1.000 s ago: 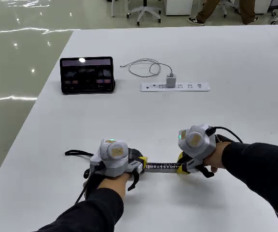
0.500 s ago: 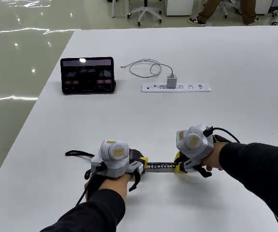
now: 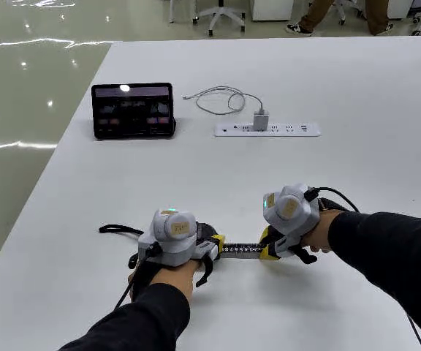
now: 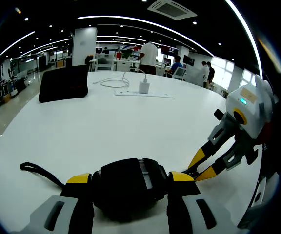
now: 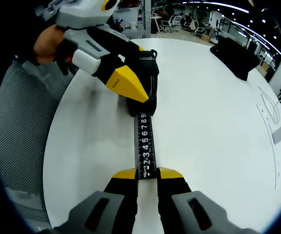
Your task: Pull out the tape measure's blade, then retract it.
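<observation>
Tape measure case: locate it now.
Head view, near table edge: the tape measure case sits clamped in the left tool, just left of the right tool.

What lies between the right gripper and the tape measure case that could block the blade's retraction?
Nothing visible: the dark numbered metal blade runs straight over the white table from the right gripper to the black plastic case.

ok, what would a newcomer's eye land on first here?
The tape measure's blade, out a short way over the white table close to the person. The right tool pinches its end and the left tool clamps the black case. Farther back stand a dark tablet and a power strip.
</observation>
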Motion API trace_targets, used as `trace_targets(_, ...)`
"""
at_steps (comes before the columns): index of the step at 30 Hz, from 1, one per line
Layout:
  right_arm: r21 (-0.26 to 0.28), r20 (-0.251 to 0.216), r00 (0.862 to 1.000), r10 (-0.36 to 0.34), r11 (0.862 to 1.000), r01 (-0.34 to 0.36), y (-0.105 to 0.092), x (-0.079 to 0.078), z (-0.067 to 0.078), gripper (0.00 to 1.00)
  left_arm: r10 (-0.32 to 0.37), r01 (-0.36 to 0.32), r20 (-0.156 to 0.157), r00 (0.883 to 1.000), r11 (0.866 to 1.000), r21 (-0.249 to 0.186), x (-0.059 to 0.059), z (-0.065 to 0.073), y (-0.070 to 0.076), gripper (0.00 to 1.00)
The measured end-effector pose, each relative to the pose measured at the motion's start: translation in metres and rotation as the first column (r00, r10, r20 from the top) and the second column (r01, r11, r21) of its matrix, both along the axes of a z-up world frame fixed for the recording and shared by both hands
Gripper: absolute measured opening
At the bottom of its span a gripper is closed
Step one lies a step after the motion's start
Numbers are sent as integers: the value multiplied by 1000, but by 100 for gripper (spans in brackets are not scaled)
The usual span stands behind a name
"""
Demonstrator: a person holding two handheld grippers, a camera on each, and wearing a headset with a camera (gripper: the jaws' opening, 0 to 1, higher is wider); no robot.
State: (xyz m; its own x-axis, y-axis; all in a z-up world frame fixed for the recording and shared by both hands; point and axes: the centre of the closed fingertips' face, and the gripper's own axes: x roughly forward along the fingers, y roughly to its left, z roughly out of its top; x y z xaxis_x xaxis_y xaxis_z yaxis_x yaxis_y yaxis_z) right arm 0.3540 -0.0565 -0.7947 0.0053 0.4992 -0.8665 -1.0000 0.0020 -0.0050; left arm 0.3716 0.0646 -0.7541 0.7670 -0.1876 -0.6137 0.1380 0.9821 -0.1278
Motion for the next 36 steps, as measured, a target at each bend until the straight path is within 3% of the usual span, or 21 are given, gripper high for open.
trace_targets(10,4,13,1000,-4,1000,4,17,0,-2,10,-5,5,-9,1000,1000,0,0,0,0,56)
trace_targets(13,16,-13,998,-62,998,62,20,0,-2,11,-4,4,-7,1000,1000,-2,0,0,0,56)
trace_targets(18,15,1,999,-36,999,36,23,0,-2,11,-4,4,-10,1000,1000,-8,0,0,0,56)
trace_targets(21,33,31,999,24,999,-25,28,-2,-1,10,-3,3,-9,1000,1000,-9,-1,0,0,56)
trace_targets(29,60,-2,1000,-15,998,16,35,-1,1,10,-4,4,-9,1000,1000,-17,-1,1,0,56)
trace_targets(36,74,0,1000,-17,997,17,42,-2,2,11,-1,1,-11,1000,1000,-28,-1,1,1,55)
